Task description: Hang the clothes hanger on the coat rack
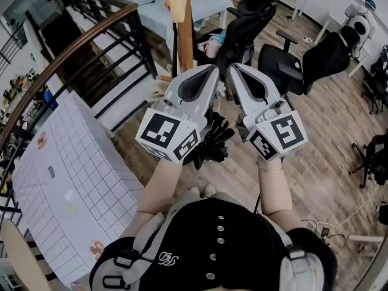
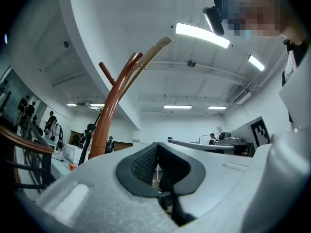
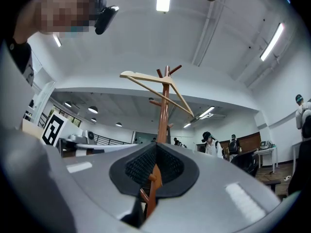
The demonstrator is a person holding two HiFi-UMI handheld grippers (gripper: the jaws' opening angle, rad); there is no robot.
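Head view: both claws are up side by side in front of the chest, left claw (image 1: 211, 70) and right claw (image 1: 234, 70), tips close together, marker cubes facing the camera. The brown pole of the coat rack (image 1: 185, 44) stands just beyond the tips. Black office chairs (image 1: 285, 62) sit behind on the wood floor (image 1: 327, 156). A white gridded surface (image 1: 66, 174) and a dark railing (image 1: 79, 44) are at left.

Left gripper view: left claw clenched, pads meeting, nothing between them. The rack rises at left w/ pegs branching near the top. The hanger (image 2: 158, 46), pale wood, lies along the upper pegs, one arm pointing up-right toward a ceiling light (image 2: 201, 35). It is well apart from the claw.

Right gripper view: right claw clenched as well, empty. The rack pole shows thru the slot under the pads, behind the claw, not in it. The hanger hangs at the top of the rack, its peak by the pole, tilted w/ the right end lower. People (image 3: 209, 142) stand in the bg at right.
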